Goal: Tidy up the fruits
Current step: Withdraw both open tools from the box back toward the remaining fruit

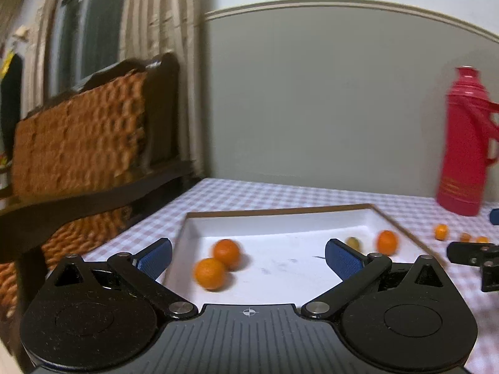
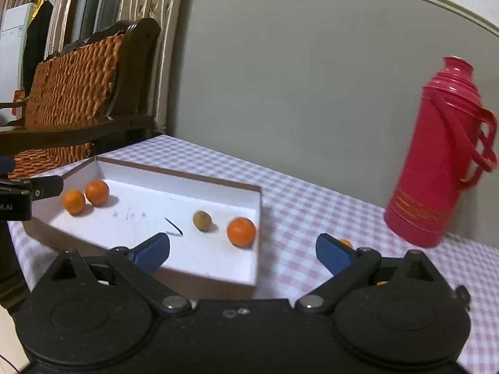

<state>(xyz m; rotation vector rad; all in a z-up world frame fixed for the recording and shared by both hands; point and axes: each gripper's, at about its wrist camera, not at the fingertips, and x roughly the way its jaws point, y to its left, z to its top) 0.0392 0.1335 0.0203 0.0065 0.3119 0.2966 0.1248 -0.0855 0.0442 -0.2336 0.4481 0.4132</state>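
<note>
Over the checkered tabletop [image 2: 296, 193], both grippers are hanging wide open w/ nothing between the pads.

Nearest, the left gripper [image 1: 248, 257] is hovering at the near edge of the white tray [image 1: 274, 218], and the right gripper [image 2: 243, 251] is straddling the tray's right corner. Inside the tray, two oranges [image 2: 85, 196] are sitting touching at the left, a third orange [image 2: 241, 231] is resting by the right wall, and a brownish fruit [image 2: 201, 220] is lying just beside it. Three small orange fruits [image 1: 441, 231] are waiting outside on the cloth, right of the tray. Farther back, a red thermos [image 2: 436, 168] is standing upright near the wall; a wicker chair [image 2: 71, 93] is sitting beyond the tabletop's left side.
</note>
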